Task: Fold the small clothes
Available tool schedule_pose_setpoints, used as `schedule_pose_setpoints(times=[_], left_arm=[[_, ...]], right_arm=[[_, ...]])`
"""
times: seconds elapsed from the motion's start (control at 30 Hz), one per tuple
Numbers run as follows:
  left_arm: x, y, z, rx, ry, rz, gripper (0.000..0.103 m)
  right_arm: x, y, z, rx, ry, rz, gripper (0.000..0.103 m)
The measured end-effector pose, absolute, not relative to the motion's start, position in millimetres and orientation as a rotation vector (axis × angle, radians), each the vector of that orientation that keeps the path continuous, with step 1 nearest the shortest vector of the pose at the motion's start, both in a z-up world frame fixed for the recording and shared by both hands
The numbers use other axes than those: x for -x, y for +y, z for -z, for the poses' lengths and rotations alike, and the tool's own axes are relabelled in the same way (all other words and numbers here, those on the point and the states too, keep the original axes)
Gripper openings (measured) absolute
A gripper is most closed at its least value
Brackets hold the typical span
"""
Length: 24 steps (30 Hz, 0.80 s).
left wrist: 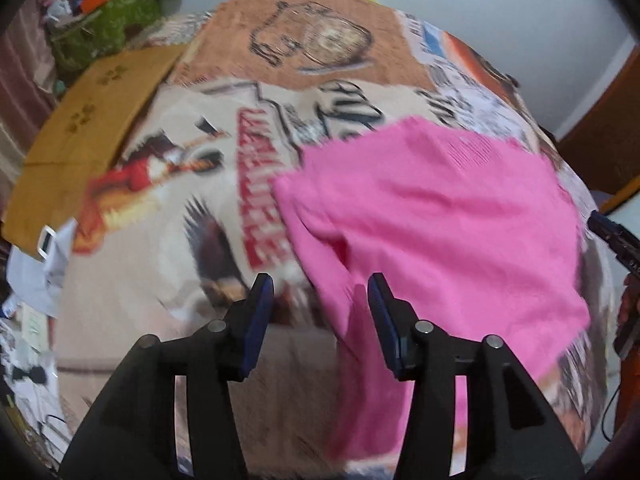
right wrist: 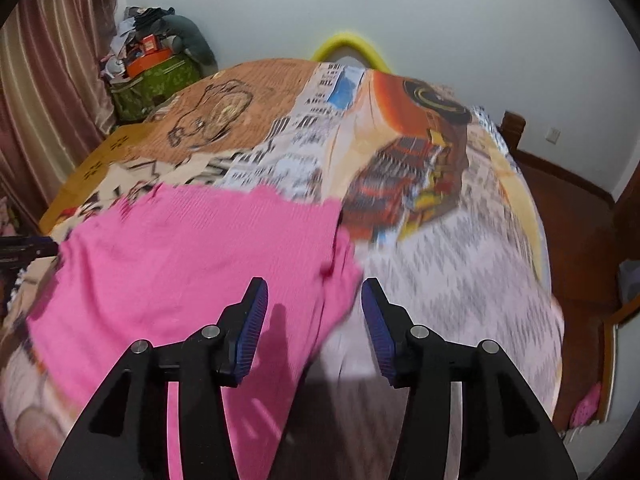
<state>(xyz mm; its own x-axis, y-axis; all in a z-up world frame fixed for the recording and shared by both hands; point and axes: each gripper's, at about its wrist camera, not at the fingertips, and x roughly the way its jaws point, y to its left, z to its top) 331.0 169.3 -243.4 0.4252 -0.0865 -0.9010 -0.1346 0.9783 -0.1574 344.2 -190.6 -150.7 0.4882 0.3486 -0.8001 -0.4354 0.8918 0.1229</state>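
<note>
Since both claws stand with their jaws apart and nothing between the pads, neither has hold of the garment yet. The left claw point(left wrist: 320, 300) hovers over the near left edge of the pink garment point(left wrist: 432, 232), and the right claw point(right wrist: 314, 304) hovers over its near right corner; my guess is that they are set one to each side so that two corners can be pinched and lifted together for a fold. Both views are smeared, so fine detail is hard to read.

Beyond the pads, the one pink garment lies spread on the bed point(right wrist: 460, 280), its near part drooping over the bed's front edge (which may be why the claws come in low). It looks like a ribbed knit, soft and likely to sag once lifted. From the left view, the other claw's dark tip shows at the far right of the cloth.

Counted: two claws, one garment, one printed bedspread point(left wrist: 160, 220).

Further off, a flat cardboard sheet point(left wrist: 80, 128) rests by the bed's left side, then a green bag point(right wrist: 152, 84) piled with clutter against the curtain point(right wrist: 52, 80), and a yellow curved thing point(right wrist: 348, 46) behind the bed at the wall.
</note>
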Motion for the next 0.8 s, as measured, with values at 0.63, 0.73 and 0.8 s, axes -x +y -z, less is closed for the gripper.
schedule_pose_setpoints(times=[0.63,0.73,0.8], left_arm=[[-258,156,223,0.194,1.083,-0.114,0.002],[-247,166,234,0.217,1.125,-0.114,0.002],[-241,170,240,0.227,1.139,-0.113,0.002]], right_arm=[[-265,-200,190,0.129,1.104,-0.507,0.045],[-261,-197,190,0.154,1.106,-0.501,0.045],[-259,-195,190,0.169,1.106,-0.497,0.045]])
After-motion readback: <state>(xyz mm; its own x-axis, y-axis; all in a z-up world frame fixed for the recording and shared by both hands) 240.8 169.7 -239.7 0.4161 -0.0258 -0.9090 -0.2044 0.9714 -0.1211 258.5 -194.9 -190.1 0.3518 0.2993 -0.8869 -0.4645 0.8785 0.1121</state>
